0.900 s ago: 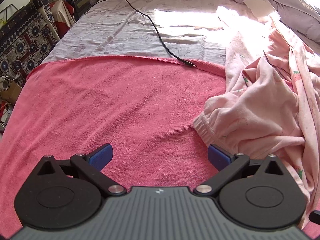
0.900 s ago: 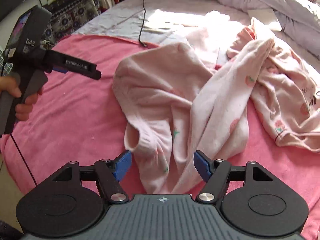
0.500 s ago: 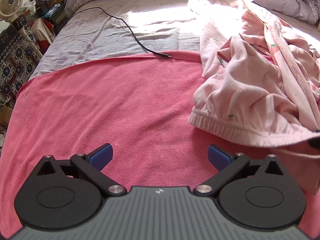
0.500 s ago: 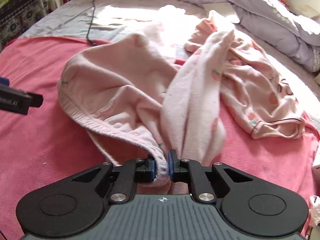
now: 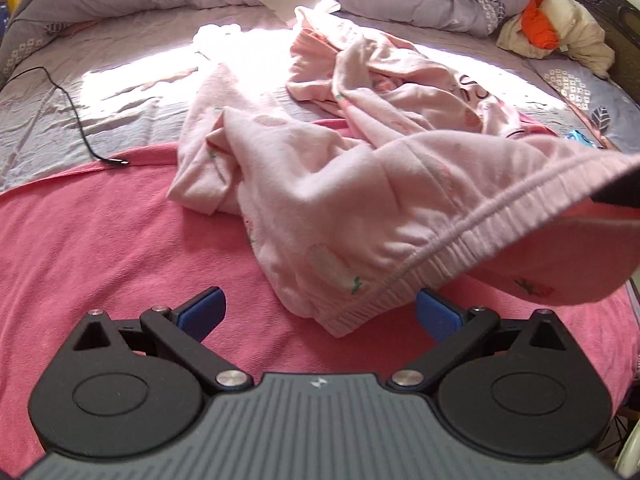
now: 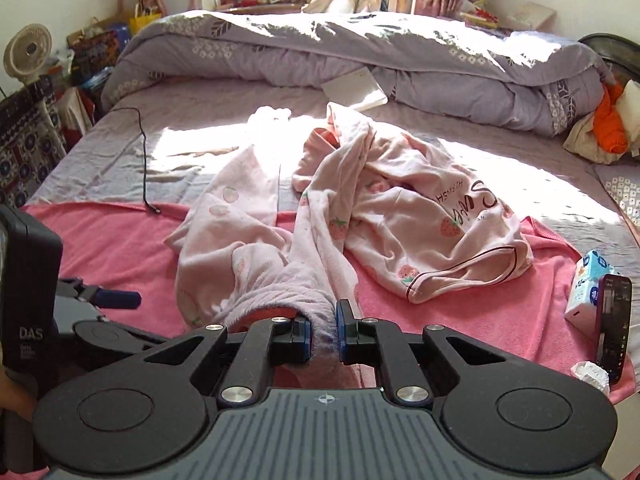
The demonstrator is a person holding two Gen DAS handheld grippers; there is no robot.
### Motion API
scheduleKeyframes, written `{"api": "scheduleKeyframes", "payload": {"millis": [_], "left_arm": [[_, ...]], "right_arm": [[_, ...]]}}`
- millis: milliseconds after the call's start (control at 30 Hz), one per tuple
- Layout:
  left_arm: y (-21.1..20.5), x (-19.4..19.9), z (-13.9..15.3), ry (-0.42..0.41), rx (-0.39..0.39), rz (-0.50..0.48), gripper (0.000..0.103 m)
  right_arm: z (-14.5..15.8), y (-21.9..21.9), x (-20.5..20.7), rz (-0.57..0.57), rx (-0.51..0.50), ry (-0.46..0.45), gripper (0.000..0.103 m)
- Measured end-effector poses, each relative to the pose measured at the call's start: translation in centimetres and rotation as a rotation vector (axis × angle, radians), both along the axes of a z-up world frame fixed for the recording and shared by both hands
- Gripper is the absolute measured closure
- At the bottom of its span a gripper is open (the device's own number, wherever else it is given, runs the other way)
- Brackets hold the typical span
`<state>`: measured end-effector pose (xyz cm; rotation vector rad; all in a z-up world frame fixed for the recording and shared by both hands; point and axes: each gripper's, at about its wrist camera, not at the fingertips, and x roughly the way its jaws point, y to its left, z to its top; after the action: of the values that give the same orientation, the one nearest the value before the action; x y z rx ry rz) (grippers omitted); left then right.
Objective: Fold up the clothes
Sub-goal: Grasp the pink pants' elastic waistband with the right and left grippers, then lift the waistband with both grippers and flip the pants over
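The ribbed waistband (image 5: 460,240) of the pink trousers (image 6: 240,248) is pinched between the pressed jaws of the right gripper (image 6: 322,336) and lifted off the pink towel (image 5: 100,240), probably so the garment can be spread flat. The left gripper (image 5: 320,312) is held near the waistband's left end with jaws spread wide and empty, apparently ready for a second grip.

Pale pink strawberry-print trousers (image 5: 320,200): ribbed waistband cut off at right edge, left wrist view. Black phone (image 6: 612,320) screen unreadable. Upside-down lettering on pink strawberry-print top (image 6: 440,216) partly buried in folds.
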<state>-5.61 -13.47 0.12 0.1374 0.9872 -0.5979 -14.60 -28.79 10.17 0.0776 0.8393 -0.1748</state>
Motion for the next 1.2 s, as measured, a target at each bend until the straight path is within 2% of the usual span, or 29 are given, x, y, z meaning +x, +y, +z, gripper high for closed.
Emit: {"api": "scheduleKeyframes", "payload": {"millis": [67, 167, 267, 333, 400, 567, 667, 767, 833, 933, 1000, 1067, 1200], "left_arm": [[-0.8, -0.8, 0.2, -0.010, -0.019, -0.029, 0.001], [-2.1, -1.0, 0.3, -0.048, 0.012, 0.006, 0.001], [-2.0, 0.0, 0.3, -0.094, 0.100, 0.159, 0.000], [-0.8, 1.1, 0.3, -0.096, 0.151, 0.254, 0.000], [0.8, 1.8, 0.7, -0.100, 0.162, 0.298, 0.000], [3.6, 1.3, 2.0, -0.152, 0.192, 0.322, 0.000], [4.6, 1.1, 3.4, -0.177, 0.235, 0.376, 0.000], [6.2, 1.1, 4.4, -0.194, 0.243, 0.442, 0.000], [7.0, 1.0, 4.3, -0.183, 0.241, 0.449, 0.000], [7.1, 0.5, 3.2, -0.162, 0.287, 0.434, 0.000], [6.9, 0.1, 2.4, -0.156, 0.324, 0.428, 0.000], [6.9, 0.0, 1.9, -0.147, 0.358, 0.439, 0.001], [7.9, -0.9, 2.9, -0.083, 0.303, 0.402, 0.012]], "right_arm": [[1.1, -0.5, -0.2, -0.011, 0.008, -0.033, 0.089], [2.9, -1.0, -0.6, -0.024, 0.028, -0.074, 0.089], [3.9, -1.2, -1.4, -0.031, 0.026, -0.088, 0.089], [3.8, -1.3, -2.2, -0.041, 0.017, -0.076, 0.089], [3.0, -1.5, -3.0, -0.054, 0.027, -0.046, 0.089], [1.1, -1.6, -4.3, -0.058, 0.066, 0.008, 0.089], [0.5, -1.1, -4.7, -0.050, 0.081, 0.027, 0.089], [0.3, -1.1, -4.8, -0.052, 0.097, 0.035, 0.089], [0.4, -1.5, -4.8, -0.051, 0.120, 0.033, 0.089], [0.6, -1.2, -4.9, -0.024, 0.128, 0.041, 0.089], [0.2, -0.6, -4.9, 0.000, 0.091, 0.067, 0.089], [-1.2, 0.0, -4.8, 0.038, 0.065, 0.152, 0.089], [-4.5, 0.7, -5.0, 0.116, 0.064, 0.353, 0.088]]}}
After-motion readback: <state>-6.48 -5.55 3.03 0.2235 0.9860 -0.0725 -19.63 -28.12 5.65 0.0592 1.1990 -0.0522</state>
